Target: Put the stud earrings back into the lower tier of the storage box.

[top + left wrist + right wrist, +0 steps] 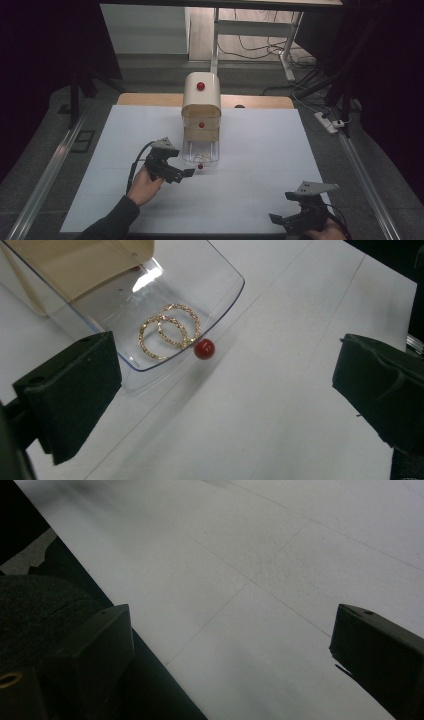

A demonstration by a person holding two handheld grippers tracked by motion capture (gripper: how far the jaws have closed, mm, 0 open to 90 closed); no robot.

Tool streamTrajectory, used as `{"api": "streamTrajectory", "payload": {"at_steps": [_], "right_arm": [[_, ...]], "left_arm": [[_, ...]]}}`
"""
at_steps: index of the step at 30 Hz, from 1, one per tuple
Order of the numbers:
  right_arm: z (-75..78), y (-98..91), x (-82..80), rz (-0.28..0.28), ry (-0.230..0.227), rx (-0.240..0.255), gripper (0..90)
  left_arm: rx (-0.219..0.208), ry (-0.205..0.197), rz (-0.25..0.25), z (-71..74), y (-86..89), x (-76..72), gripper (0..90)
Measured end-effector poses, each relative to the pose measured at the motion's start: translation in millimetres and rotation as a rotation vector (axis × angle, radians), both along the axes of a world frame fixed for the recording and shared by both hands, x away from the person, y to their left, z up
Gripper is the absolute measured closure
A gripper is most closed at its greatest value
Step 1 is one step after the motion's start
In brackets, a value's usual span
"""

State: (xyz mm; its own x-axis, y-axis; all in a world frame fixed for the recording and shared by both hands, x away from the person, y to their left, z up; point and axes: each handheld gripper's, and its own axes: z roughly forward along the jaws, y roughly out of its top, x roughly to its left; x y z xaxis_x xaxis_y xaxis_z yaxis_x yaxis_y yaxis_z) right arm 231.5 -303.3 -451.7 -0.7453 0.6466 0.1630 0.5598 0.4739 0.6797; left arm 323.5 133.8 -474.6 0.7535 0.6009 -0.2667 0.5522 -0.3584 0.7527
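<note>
A small cream drawer cabinet (201,102) with red knobs stands at the middle back of the white table. Its clear bottom drawer (200,152) is pulled out toward me. Two gold hoops (170,331) lie inside the clear drawer (100,305), just behind its red knob (204,348). My left gripper (187,172) sits just left of that red knob (200,166), pointing at it. In its own view the left gripper (225,390) is open wide, holding nothing. My right gripper (277,219) rests at the table's front right, and in its own view the right gripper (230,655) is open and empty.
The white table sheet (260,165) spreads wide around the cabinet. Its front edge (150,650) runs close under the right gripper. Beyond the table, cables and a power strip (327,122) lie on the floor at the back right, below a desk frame (287,55).
</note>
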Motion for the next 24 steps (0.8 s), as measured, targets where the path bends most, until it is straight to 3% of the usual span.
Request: {"api": "streamTrajectory", "payload": {"at_steps": [24], "right_arm": [[0.2,0.3,-0.4,0.004,-0.003,0.001,3.5]], "left_arm": [[-0.014,0.021,0.015,1.1,20.0,-28.3,0.0]]}}
